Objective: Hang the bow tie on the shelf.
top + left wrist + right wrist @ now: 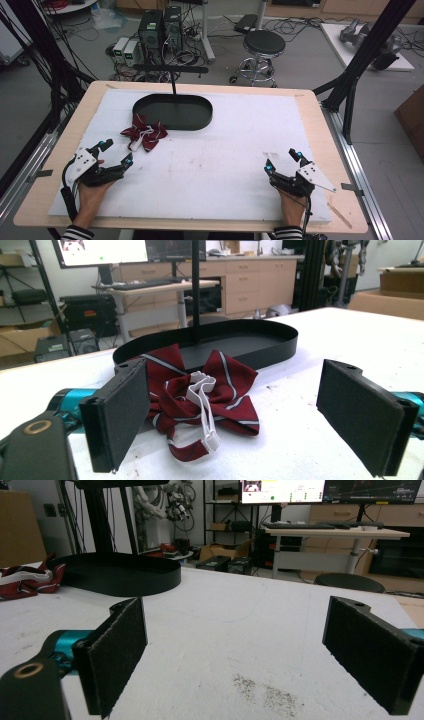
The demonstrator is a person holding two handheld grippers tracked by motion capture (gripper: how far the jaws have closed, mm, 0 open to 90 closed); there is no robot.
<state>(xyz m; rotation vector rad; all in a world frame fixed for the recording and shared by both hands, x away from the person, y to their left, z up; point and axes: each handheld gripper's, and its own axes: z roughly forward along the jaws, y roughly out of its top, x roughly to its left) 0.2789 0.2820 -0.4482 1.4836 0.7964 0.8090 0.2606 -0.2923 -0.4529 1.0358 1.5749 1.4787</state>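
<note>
— Where does your high view sit?
— Above your own edge of the desk, looking forward and down; your forearms enter from the bottom, and the floor beyond the far edge shows at the top.

— And the two riding cameras?
— Your left tool carries one low over the white surface, close up, facing the far edge past the red bow tie to the black tray. Your right tool carries the other, equally low, facing across the desk toward the far left.

— What do they share?
— All three catch the black tray and the red bow tie; the right gripper view has them farther off, tray and tie at its left edge
</note>
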